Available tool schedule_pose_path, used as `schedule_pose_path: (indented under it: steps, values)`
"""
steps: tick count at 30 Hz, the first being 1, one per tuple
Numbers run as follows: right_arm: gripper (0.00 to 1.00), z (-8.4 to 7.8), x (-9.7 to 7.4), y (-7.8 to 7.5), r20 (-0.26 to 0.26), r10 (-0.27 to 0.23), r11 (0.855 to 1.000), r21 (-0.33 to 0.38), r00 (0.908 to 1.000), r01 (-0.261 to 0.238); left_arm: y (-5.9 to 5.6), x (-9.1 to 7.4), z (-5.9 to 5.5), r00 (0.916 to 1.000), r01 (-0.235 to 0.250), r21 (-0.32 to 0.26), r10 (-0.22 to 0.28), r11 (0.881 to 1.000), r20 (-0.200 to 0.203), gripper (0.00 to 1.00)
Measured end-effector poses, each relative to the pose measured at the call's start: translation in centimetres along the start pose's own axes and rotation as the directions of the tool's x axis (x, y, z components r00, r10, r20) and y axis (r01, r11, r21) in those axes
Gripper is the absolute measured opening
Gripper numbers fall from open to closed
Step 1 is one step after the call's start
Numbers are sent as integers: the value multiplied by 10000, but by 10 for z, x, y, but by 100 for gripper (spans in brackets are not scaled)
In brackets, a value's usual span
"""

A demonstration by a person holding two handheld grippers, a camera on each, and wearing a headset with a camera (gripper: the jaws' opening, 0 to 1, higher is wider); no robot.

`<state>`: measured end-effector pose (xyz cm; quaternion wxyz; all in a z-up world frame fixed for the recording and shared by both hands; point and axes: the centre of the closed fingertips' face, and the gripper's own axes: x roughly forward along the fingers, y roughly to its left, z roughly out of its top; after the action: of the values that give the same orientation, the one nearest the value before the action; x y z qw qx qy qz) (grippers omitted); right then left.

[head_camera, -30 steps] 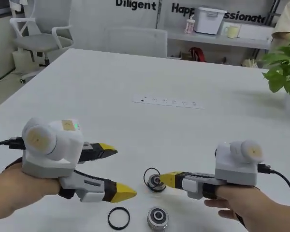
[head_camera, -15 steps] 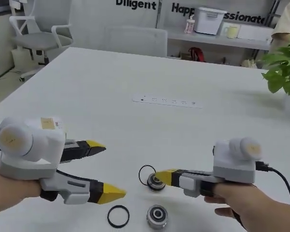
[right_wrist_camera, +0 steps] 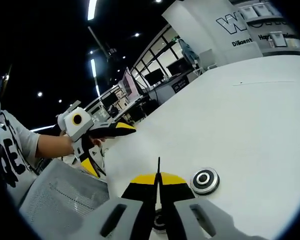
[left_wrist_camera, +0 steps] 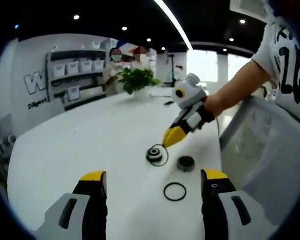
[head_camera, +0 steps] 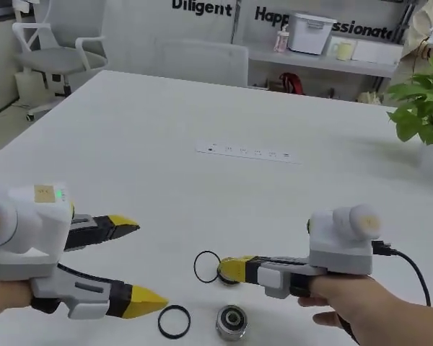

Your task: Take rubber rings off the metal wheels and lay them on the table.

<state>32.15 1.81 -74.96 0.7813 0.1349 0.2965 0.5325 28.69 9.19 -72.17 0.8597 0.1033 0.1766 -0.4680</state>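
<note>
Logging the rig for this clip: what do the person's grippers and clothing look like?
Both the left gripper and the right gripper have light grey pistol-shaped bodies and black jaws tipped yellow. A black cable leaves the right one's rear. The left one has a green light beside a tan sticker. The person wears a white short-sleeved T-shirt with black lettering.

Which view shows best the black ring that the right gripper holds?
The head view: the ring is a whole loop at the right gripper. The left gripper view shows it smaller, by a wheel. The right gripper view shows it edge-on, a thin line.
</note>
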Motion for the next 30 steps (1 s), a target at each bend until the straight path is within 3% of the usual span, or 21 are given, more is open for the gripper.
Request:
schedule_pose_path:
  steps: [9,17,30]
  values:
    - [0,-15,15,21,-573,585,9983,63,9966,-583,1,-6,-4,9999,-99,-88,99,9999,30,79]
    - [0,-32,26,38,-1210,1202,9925,346,9853,-1169,-2,-10,-9,10000,-52,-49,51,10000,-82,79]
    - [0,-52,34,40,-1995,1298,9906,694,9713,-1181,0,-18,-18,9994,-243,-163,239,9996,-250,80]
